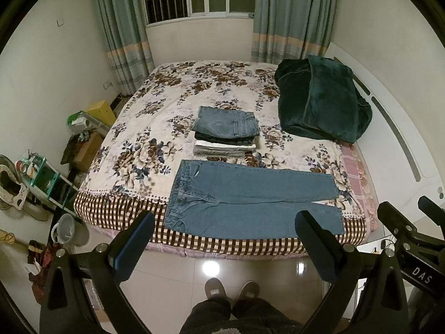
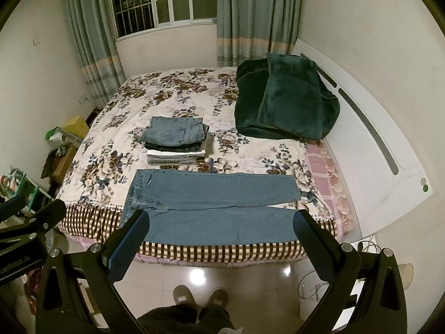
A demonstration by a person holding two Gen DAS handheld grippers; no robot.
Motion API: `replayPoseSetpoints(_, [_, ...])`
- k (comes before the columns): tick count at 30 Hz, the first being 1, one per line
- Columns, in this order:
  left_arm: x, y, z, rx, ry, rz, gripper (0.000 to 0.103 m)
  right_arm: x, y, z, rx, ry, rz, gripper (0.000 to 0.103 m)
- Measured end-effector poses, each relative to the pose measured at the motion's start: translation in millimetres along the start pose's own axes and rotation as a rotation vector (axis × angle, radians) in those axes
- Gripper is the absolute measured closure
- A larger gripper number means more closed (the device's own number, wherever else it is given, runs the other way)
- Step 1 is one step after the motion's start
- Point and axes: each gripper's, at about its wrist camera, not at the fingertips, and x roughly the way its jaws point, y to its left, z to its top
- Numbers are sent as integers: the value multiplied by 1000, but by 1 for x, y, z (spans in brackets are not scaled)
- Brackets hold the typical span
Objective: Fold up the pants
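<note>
A pair of blue jeans (image 1: 250,197) lies spread flat across the near edge of the bed (image 1: 144,150), waistband to the left, both legs running right; it also shows in the right wrist view (image 2: 211,200). My left gripper (image 1: 225,222) is open and empty, held above the floor in front of the bed, short of the jeans. My right gripper (image 2: 219,221) is open and empty too, at about the same distance, with the jeans' near leg between its fingers in view. The right gripper's body shows at the right edge of the left wrist view.
A stack of folded clothes (image 1: 226,133) with folded jeans on top sits behind the spread jeans. A dark green blanket (image 1: 322,100) is heaped at the bed's far right. A bucket (image 1: 69,229), shelf and boxes crowd the floor on the left. My slippered feet (image 1: 230,292) stand on shiny tiles.
</note>
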Motion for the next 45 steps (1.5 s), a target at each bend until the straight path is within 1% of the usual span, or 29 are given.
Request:
replayPoseSetpoints(7, [3, 1, -1, -8, 5, 2, 0, -3, 1, 2, -9, 16, 4, 0])
replayPoseSetpoints(9, [9, 1, -4, -19, 8, 2, 0, -1, 0, 4, -11, 20, 7, 0])
replayPoseSetpoints(11, [18, 2, -7, -33, -1, 17, 0, 13, -6, 5, -11, 26, 11, 0])
replayPoseSetpoints(14, [42, 1, 0, -53, -12, 75, 0, 43, -16, 9, 7, 32, 9, 0])
replayPoseSetpoints(15, [52, 1, 3, -62, -14, 97, 0, 59, -20, 12, 15, 40, 4, 0])
replayPoseSetpoints(18, [94, 4, 14, -80, -2, 173, 0, 101, -27, 22, 35, 50, -25, 0])
replayPoseSetpoints(19, [116, 6, 19, -85, 16, 215, 0, 111, -29, 24, 41, 54, -34, 0])
replayPoseSetpoints(22, [172, 19, 31, -105, 75, 280, 0, 173, -37, 40, 68, 92, -77, 0])
replayPoseSetpoints(24, [209, 31, 40, -136, 129, 286, 0, 218, -44, 52, 82, 126, -99, 0])
replayPoseSetpoints(27, [279, 56, 53, -230, 239, 294, 0, 296, -60, 69, 125, 197, -128, 0])
replayPoseSetpoints(30, [358, 80, 64, -352, 352, 300, 0, 383, -78, 76, 200, 265, -168, 0])
replayPoseSetpoints(31, [395, 90, 67, -408, 403, 299, 0, 414, -85, 79, 231, 289, -182, 0])
replayPoseSetpoints(32, [422, 98, 68, -452, 438, 294, 0, 441, -91, 78, 258, 305, -200, 0])
replayPoseSetpoints(34, [488, 116, 68, -571, 536, 272, 0, 505, -108, 77, 325, 356, -240, 0])
replayPoseSetpoints(36, [538, 128, 64, -688, 611, 250, 0, 562, -125, 73, 396, 402, -274, 0])
replayPoseSetpoints(38, [593, 146, 53, -845, 674, 225, 0, 617, -143, 66, 462, 458, -295, 0])
replayPoseSetpoints(40, [640, 159, 46, -965, 706, 219, 0, 672, -163, 57, 529, 511, -309, 0])
replayPoseSetpoints(41, [664, 167, 42, -1017, 715, 231, 0, 691, -172, 52, 547, 526, -318, 0])
replayPoseSetpoints(43, [698, 181, 36, -1098, 717, 264, 0, 735, -186, 44, 567, 560, -348, 0])
replayPoseSetpoints(45, [731, 190, 33, -1147, 720, 299, 0, 771, -196, 36, 574, 589, -380, 0])
